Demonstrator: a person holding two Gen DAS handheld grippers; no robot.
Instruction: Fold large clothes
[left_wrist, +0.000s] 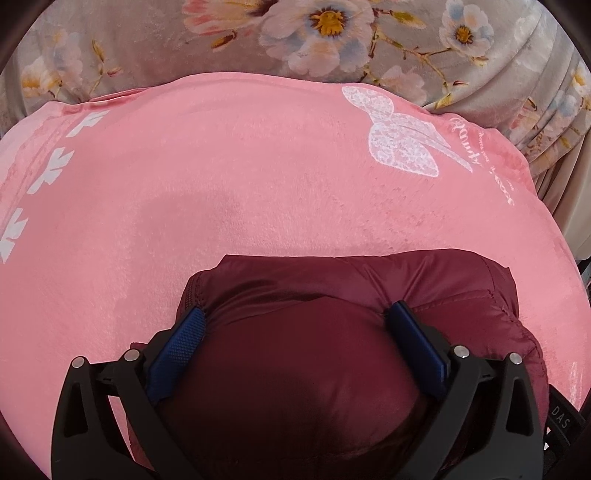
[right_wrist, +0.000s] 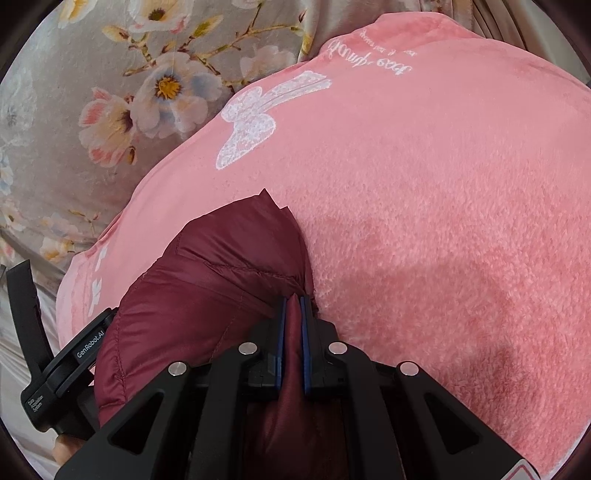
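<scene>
A maroon quilted puffer jacket (left_wrist: 332, 291) lies bunched on a pink plush blanket (left_wrist: 221, 184). My left gripper (left_wrist: 295, 317) has its blue pads wide apart, pressing against a thick bulge of the jacket between them. In the right wrist view my right gripper (right_wrist: 293, 299) is shut on a thin fold of the jacket (right_wrist: 221, 266), which sits on the pink blanket (right_wrist: 443, 221). The left gripper's black body (right_wrist: 70, 369) shows at the lower left of that view.
The pink blanket has a white bow print (left_wrist: 399, 136) and white script. A grey floral bedspread (left_wrist: 332, 33) lies beyond it, also shown in the right wrist view (right_wrist: 110, 92). The blanket's right edge drops off near pleated fabric (left_wrist: 554, 122).
</scene>
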